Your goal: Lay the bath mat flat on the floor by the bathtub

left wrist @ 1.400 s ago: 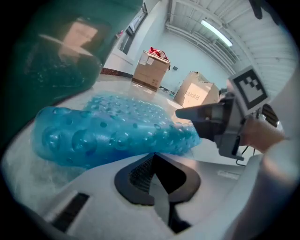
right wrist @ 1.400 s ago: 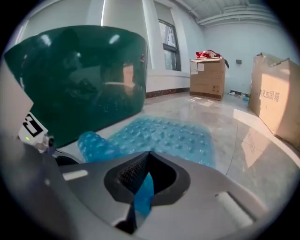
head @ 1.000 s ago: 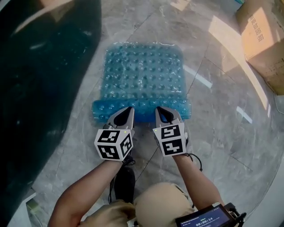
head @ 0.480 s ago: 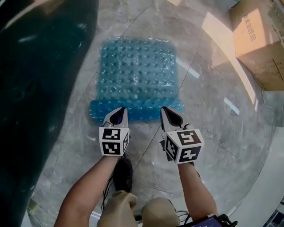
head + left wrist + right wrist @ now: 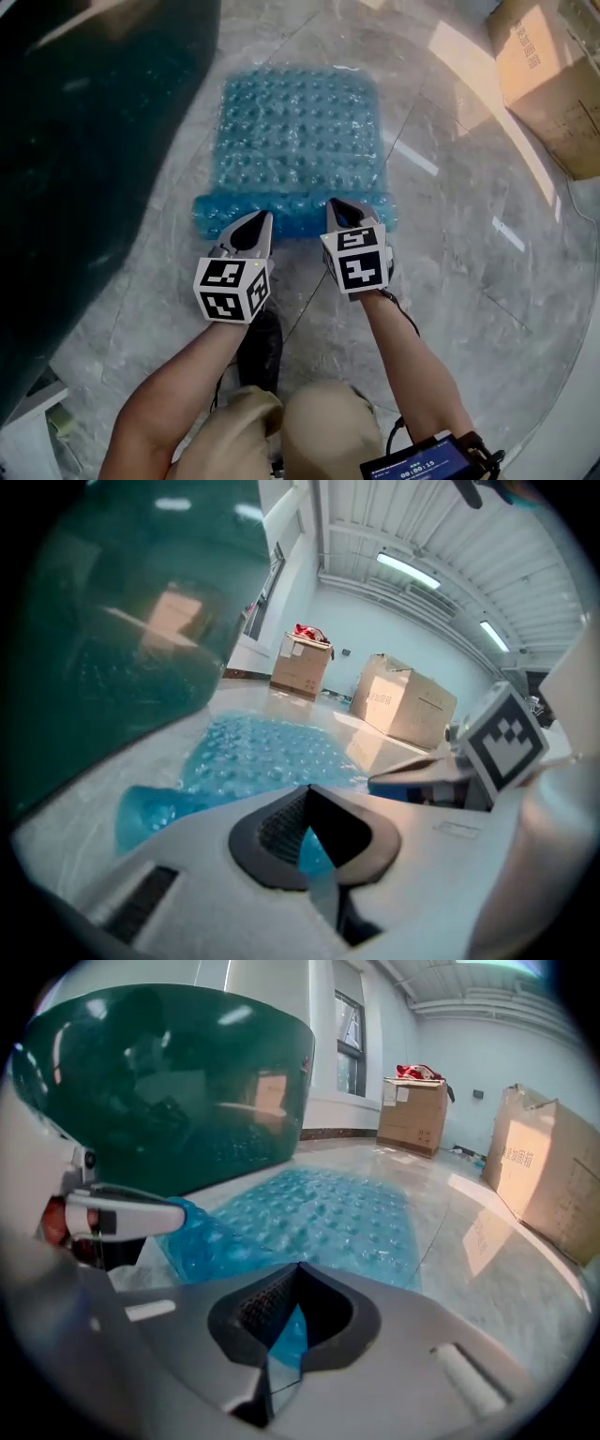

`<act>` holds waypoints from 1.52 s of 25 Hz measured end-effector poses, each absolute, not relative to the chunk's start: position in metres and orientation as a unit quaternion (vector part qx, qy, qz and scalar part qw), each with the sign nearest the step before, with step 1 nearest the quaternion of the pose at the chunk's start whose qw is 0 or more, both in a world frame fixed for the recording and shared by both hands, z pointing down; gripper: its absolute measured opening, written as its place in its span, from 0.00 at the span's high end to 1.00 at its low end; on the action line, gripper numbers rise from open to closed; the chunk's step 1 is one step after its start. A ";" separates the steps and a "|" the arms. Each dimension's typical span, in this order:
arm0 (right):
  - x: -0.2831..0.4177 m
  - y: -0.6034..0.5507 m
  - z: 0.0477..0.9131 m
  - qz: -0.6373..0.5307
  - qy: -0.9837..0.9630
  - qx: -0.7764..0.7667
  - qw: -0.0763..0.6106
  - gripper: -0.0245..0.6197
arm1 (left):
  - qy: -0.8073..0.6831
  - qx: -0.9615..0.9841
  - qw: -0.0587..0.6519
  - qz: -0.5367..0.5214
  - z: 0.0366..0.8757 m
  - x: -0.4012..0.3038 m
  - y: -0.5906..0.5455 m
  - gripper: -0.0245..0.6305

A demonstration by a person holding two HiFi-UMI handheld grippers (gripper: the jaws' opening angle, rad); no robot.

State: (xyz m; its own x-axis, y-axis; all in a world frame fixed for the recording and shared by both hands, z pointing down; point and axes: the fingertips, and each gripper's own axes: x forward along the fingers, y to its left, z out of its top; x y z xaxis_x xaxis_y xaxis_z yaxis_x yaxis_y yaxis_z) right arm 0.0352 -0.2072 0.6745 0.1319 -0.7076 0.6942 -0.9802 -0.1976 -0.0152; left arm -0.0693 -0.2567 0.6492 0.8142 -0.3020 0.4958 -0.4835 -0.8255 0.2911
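A blue see-through bath mat (image 5: 298,131) with rows of bumps lies on the marble floor next to the dark green bathtub (image 5: 84,141). Its near edge is curled up into a roll. My left gripper (image 5: 255,220) is shut on that rolled edge left of its middle. My right gripper (image 5: 339,208) is shut on it to the right. In the left gripper view a strip of blue mat (image 5: 258,757) sits pinched in the closed left gripper (image 5: 314,850). The right gripper view shows the mat (image 5: 328,1218) nipped the same way in the right gripper (image 5: 286,1335).
Cardboard boxes (image 5: 553,84) stand at the far right on the floor, and they show again as boxes (image 5: 403,700) in the left gripper view. The tub wall (image 5: 178,1082) runs along the mat's left side. The person's knees and a dark shoe (image 5: 258,352) are just behind the grippers.
Both grippers have shifted across the floor with the mat's rolled edge still in them. The right gripper, further out half a second ago, is back close beside the left one.
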 end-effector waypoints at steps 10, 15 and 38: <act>-0.020 -0.139 0.679 0.308 -0.630 0.680 0.215 0.95 | -0.245 0.906 0.225 0.262 0.677 -0.073 -0.242 0.95; -0.001 -0.129 0.650 0.280 -0.620 0.713 0.169 0.95 | -0.241 0.900 0.241 0.273 0.681 -0.097 -0.204 0.95; -0.064 -0.060 0.681 0.305 -0.643 0.676 0.192 0.95 | -0.230 0.910 0.212 0.273 0.685 -0.132 -0.157 0.95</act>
